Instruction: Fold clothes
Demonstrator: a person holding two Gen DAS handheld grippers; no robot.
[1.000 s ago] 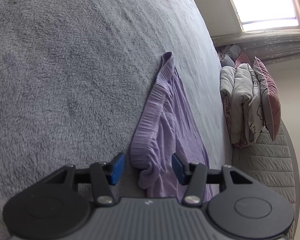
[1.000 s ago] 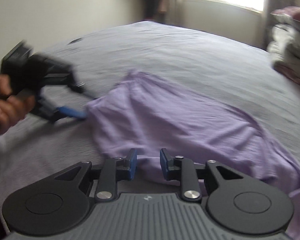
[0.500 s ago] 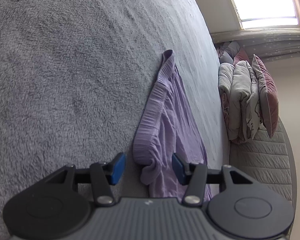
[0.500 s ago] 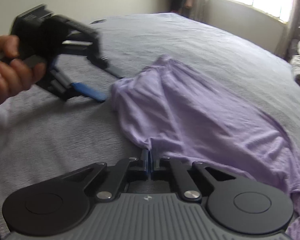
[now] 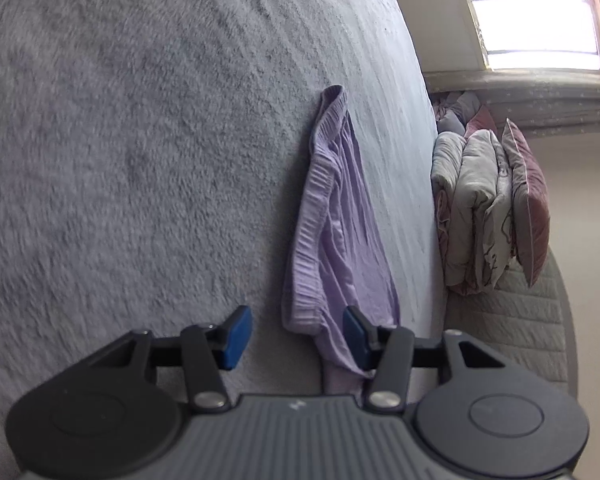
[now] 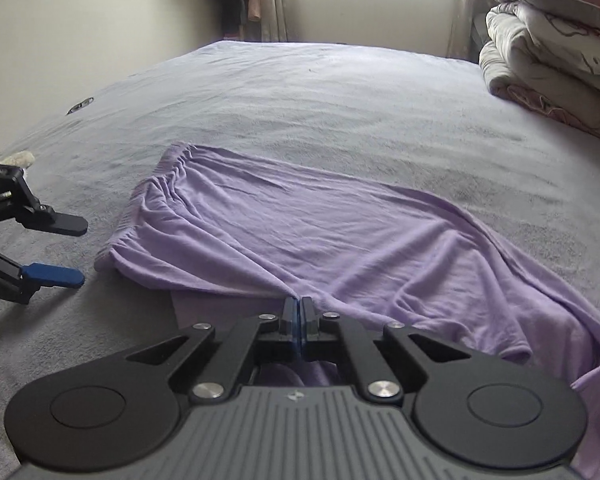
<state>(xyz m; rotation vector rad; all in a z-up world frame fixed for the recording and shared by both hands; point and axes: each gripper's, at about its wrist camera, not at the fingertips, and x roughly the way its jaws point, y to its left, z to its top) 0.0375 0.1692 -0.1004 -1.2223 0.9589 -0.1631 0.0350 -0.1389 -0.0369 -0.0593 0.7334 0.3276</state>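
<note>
Lilac garment [image 6: 300,232] lies rumpled on grey bed [image 6: 340,92]; right tool [image 6: 299,322] pinches its near edge, left tool [image 5: 296,334] gapes wide, empty.

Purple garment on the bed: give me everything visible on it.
The light purple, thin, soft-knit garment lies spread and wrinkled on the grey fleecy bed cover. A gathered ribbed elastic waistband forms its end nearest the left gripper, which is open with the waistband corner between its blue-padded fingers. The right gripper is shut on a fold of the near edge. The far end runs out of frame.
</note>
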